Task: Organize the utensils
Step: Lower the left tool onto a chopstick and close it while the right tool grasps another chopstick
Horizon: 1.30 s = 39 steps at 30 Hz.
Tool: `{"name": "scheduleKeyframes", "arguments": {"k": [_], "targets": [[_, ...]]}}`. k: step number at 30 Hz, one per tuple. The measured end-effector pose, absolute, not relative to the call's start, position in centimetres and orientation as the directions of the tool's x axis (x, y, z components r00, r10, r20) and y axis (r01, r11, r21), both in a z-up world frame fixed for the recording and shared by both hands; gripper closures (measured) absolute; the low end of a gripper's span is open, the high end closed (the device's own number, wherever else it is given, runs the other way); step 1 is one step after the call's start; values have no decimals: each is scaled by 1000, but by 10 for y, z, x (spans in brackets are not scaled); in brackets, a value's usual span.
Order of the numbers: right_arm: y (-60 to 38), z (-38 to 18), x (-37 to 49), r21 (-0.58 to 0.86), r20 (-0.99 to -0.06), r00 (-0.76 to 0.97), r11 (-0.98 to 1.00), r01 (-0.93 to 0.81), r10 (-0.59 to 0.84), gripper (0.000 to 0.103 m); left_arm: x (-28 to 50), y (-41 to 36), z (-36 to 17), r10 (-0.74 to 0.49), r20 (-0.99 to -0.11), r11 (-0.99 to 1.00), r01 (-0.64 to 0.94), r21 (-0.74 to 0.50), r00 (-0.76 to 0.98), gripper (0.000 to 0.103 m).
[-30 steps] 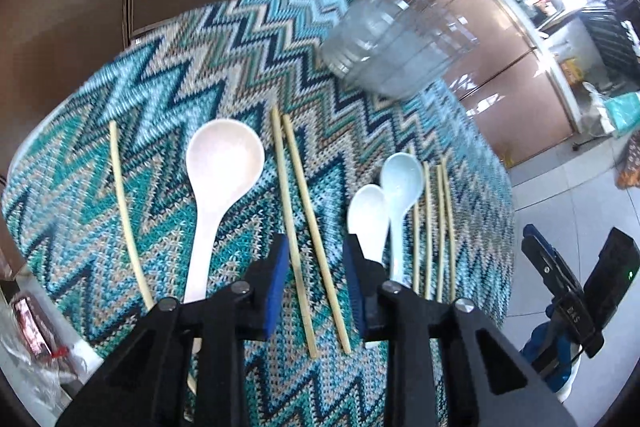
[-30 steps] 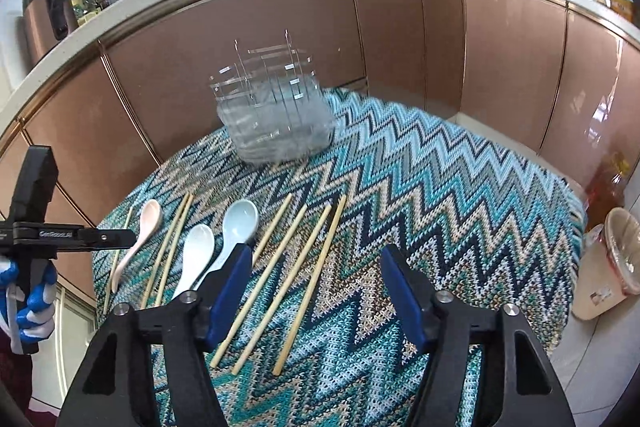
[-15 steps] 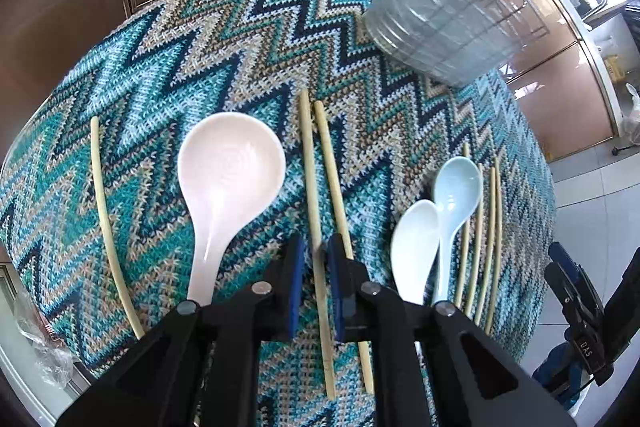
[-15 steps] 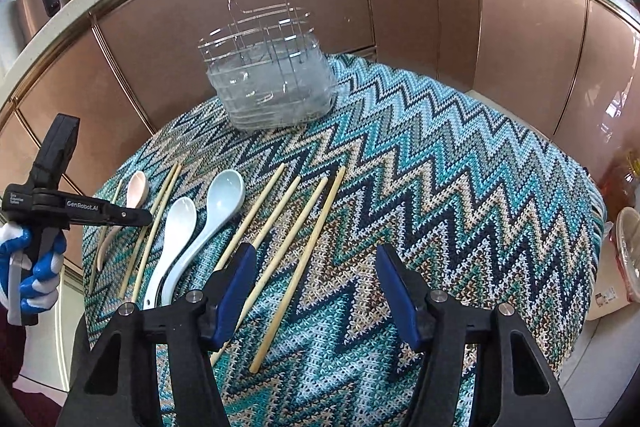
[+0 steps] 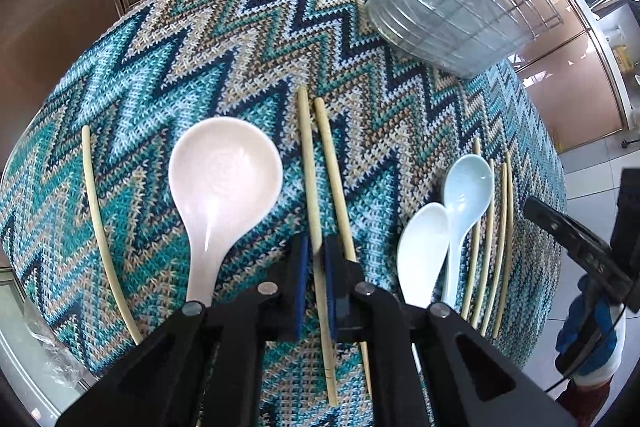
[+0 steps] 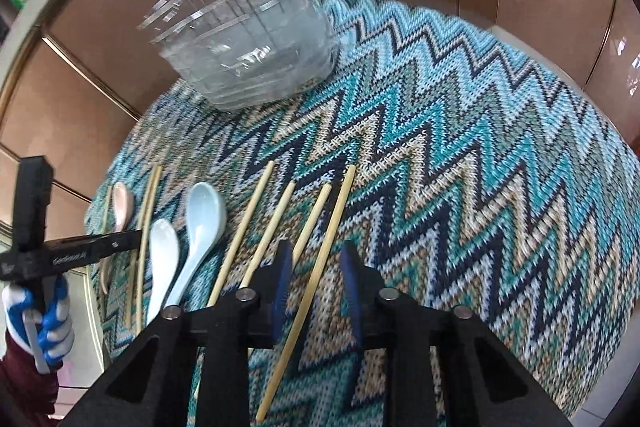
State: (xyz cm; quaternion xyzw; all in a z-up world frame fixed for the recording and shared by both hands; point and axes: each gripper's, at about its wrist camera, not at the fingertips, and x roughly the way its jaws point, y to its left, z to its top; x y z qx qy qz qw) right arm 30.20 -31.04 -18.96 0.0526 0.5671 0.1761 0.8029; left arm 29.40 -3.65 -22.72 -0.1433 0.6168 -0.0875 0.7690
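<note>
Left wrist view: left gripper [image 5: 315,281] low centre of frame, black with blue pads, jaws nearly together and clamped on one pale bamboo chopstick [image 5: 313,211] running top to bottom through the middle, lying on the teal zigzag knitted tablecloth [image 5: 224,39]. Second bamboo chopstick [image 5: 335,183] just right of it, passing outside the right finger, not gripped. Large pale pink ceramic soup spoon [image 5: 222,179] left of centre, bowl up-frame, handle toward the gripper's left arm. Single bamboo chopstick [image 5: 98,215] further left, well apart. White ceramic spoon [image 5: 422,251] and light blue ceramic spoon [image 5: 466,195] right of centre, side by side and touching or nearly so. Group of four bamboo chopsticks [image 5: 494,247] just right of the blue spoon. Clear plastic-lined wire utensil holder [image 5: 452,11] at upper right on the cloth, nothing seen inside. Right gripper's black body and a blue-and-white gloved hand at far right edge. Right wrist view: right gripper [image 6: 316,281] low centre, jaws having just been closing, now narrow but still apart, with one long bamboo chopstick [image 6: 320,267] between the pads; pad contact cannot be told for sure, gap visible on the right side. Three more chopsticks fanned to its left, then blue and white spoons, pink spoon at far left. Left gripper body with gloved hand [image 6: 44,327] at left edge. Holder at upper left, blurred.
</note>
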Motion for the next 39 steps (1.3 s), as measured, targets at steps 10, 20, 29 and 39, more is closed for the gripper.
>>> {"name": "scheduleKeyframes", "arguments": {"k": [10, 20, 29, 39], "targets": [[-292, -206, 330, 199, -950, 199, 956, -217, 243, 88, 295, -34, -229, -320, -922, 941, -36, -335, 219, 97], [-267, -217, 351, 176, -971, 123, 960, -219, 206, 88, 299, -33, -229, -322, -929, 941, -41, -335, 184, 97], [-281, -214, 356, 164, -975, 108, 957, -240, 195, 88, 304, -41, -228, -297, -941, 951, -34, -306, 162, 97], [-291, -214, 345, 222, -958, 134, 952, -212, 254, 95, 299, -40, -227, -293, -938, 953, -29, -303, 183, 98]]}}
